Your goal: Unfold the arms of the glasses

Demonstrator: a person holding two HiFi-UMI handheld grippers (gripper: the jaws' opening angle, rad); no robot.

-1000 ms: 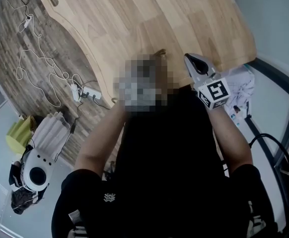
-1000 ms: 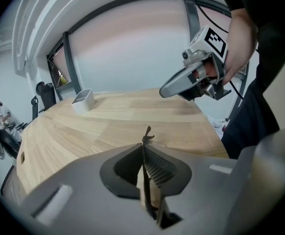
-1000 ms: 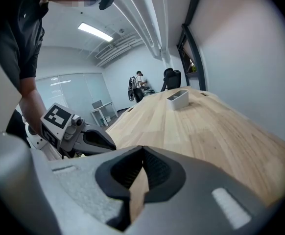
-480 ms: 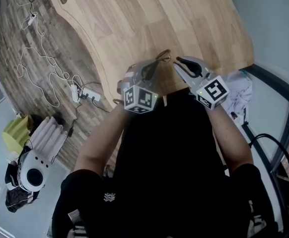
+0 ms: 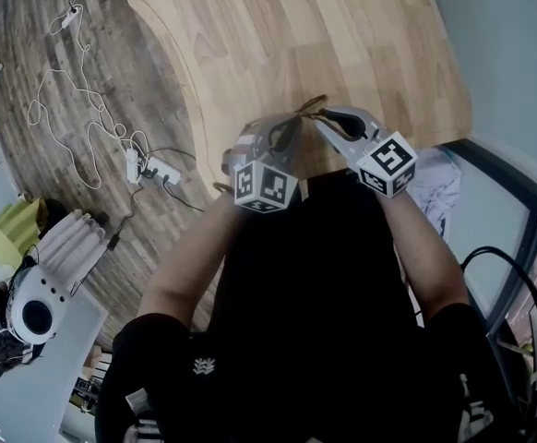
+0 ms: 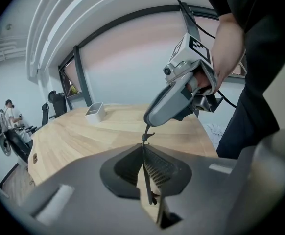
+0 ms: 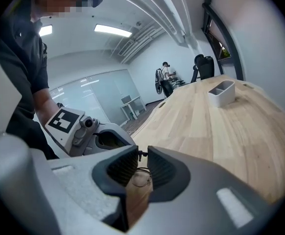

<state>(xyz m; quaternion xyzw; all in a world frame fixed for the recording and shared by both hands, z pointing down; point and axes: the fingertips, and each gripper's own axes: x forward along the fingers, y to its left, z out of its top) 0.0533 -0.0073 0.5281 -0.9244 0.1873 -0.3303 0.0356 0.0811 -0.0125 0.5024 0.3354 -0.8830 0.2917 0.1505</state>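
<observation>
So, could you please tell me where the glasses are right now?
In the head view, the glasses are pinched between the left gripper and the right gripper, over the near edge of the wooden table.

No legible words or numbers, only black-and-white square code markers (image 5: pixel 270 186) on the left gripper (image 5: pixel 292 123) and the right gripper (image 5: pixel 326 116), small white emblem (image 5: pixel 201 367) on the person's dark clothing (image 5: pixel 324 293), too small to read

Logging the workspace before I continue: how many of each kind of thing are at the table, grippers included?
glasses: 1
grippers: 2 (left gripper, right gripper)
white tray: 1
Total: 4
</observation>
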